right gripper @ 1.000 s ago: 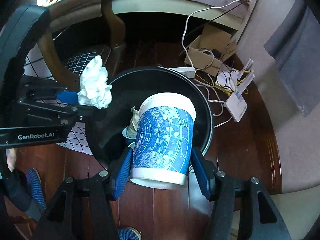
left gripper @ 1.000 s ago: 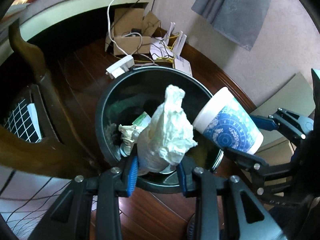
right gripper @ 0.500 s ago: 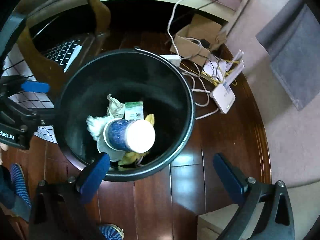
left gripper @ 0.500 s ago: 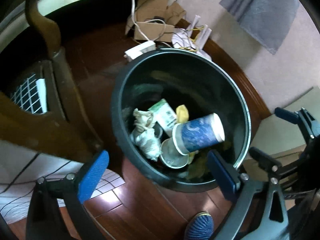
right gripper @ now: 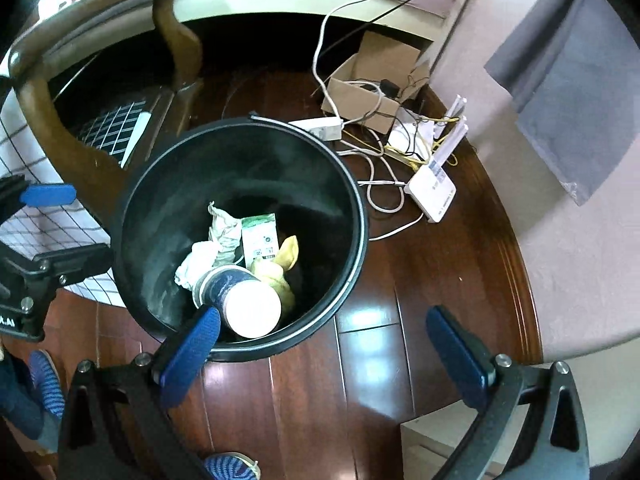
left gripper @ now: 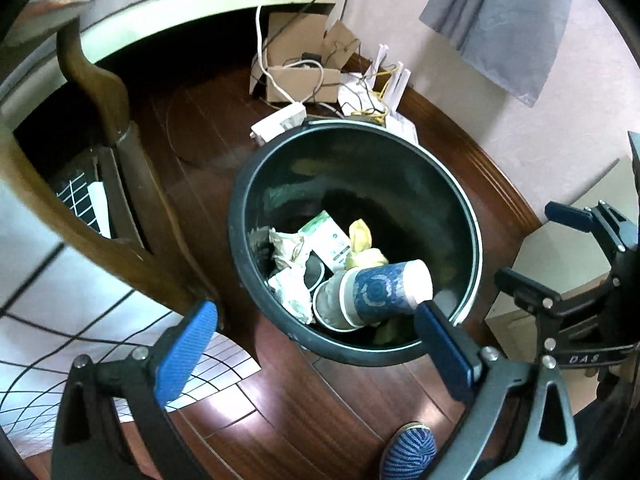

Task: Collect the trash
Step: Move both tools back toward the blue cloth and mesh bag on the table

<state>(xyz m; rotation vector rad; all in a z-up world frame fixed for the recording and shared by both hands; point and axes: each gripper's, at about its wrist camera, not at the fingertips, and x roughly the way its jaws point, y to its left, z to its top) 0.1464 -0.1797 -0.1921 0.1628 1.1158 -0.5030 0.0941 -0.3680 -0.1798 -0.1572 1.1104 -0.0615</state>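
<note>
A black round bin [left gripper: 256,184] [right gripper: 352,216] stands on the dark wooden floor. Inside it lie a blue patterned paper cup [left gripper: 380,290] [right gripper: 240,292] on its side, crumpled white tissue [left gripper: 290,286] [right gripper: 200,258], a green-and-white packet [left gripper: 328,236] [right gripper: 260,236] and yellow scraps [left gripper: 362,238] [right gripper: 280,264]. My left gripper [left gripper: 316,320] hovers above the bin's near rim, jaws wide open with nothing between them. My right gripper [right gripper: 322,326] also hangs open and empty over the bin's near right rim. In the left wrist view the right gripper [left gripper: 532,248] shows at the right edge.
A curved wooden chair leg [left gripper: 132,216] stands left of the bin. Behind the bin lie a cardboard box [left gripper: 296,68] [right gripper: 368,84], a power strip [right gripper: 320,126], tangled cables and a white router [right gripper: 432,192]. A grey cloth [left gripper: 500,20] hangs on the wall. A striped slipper [left gripper: 410,448] is near.
Both grippers opened wide. The tissue wad left the left jaws and the blue cup left the right jaws; both now lie in the bin.
</note>
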